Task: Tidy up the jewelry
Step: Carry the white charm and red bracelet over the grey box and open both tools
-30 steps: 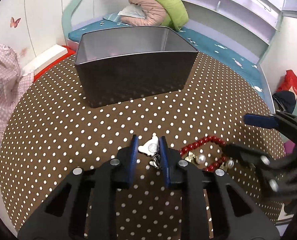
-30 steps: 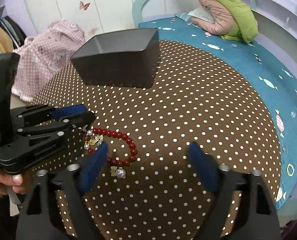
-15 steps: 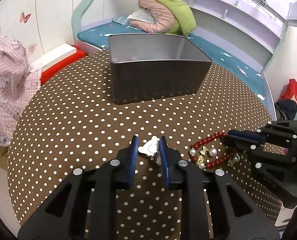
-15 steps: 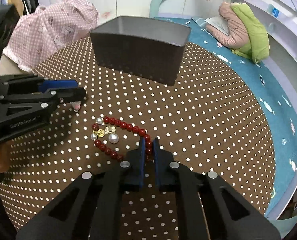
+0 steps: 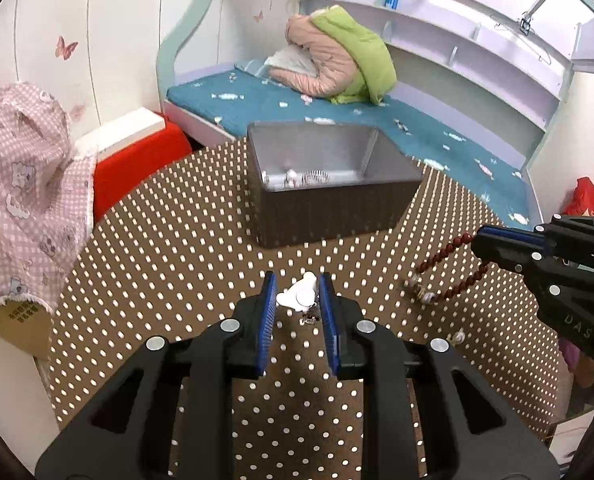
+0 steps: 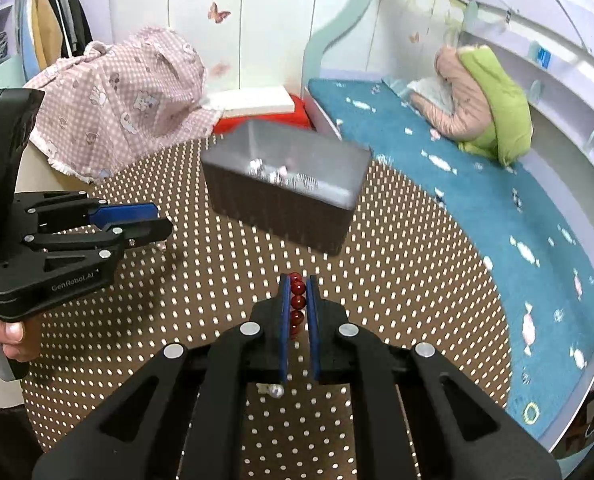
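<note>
we've got both pieces up off the tabletop (image 5: 185,248): left tool (image 5: 297,300) pinched on a white charm (image 5: 299,294), right tool (image 6: 297,300) clamped on the red bracelet (image 6: 297,302). carry both over the grey box (image 5: 329,200) w/o swinging; bracelet's tail prob. dangles, so clear the rim before letting go.

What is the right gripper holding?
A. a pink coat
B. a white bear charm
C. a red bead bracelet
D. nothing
C: the right gripper is shut on the red bead bracelet, whose beads show between its blue pads and hang from it above the dotted table in the left wrist view.
</note>
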A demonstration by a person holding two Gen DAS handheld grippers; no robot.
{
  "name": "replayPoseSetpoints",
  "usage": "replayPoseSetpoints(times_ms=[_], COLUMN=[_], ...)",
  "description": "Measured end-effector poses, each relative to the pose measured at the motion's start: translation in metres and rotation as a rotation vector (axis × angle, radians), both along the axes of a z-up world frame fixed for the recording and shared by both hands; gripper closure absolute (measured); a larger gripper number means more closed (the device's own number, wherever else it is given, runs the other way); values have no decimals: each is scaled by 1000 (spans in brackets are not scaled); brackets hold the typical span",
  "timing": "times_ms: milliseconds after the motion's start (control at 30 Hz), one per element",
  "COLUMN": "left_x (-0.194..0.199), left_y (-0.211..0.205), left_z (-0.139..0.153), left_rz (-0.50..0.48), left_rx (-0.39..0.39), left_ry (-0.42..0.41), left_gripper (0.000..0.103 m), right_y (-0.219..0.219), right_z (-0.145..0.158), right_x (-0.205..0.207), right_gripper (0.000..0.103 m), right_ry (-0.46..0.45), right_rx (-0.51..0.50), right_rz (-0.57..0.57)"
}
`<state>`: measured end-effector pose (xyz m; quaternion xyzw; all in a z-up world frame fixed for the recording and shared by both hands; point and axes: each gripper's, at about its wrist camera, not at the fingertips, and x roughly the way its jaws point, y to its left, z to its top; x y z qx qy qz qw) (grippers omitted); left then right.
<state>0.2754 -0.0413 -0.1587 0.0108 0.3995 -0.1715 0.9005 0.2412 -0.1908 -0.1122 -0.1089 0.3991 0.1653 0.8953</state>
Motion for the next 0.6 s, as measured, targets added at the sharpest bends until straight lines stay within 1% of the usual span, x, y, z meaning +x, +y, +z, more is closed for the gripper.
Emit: replayPoseSetpoints(times_ms=[333, 600], left_x=[10, 31], left_y=[6, 5], left_z=[57, 103], left_rz=[0, 7], left_rx=[-30, -62], left_ry=[-123, -211], left_gripper=[81, 81], right_y=[1, 4], right_z=[53, 83], right_x=[14, 34], right_gripper=[97, 97], right_ry=[-147, -224], right_rx=[1, 11], right_rz=[5, 5])
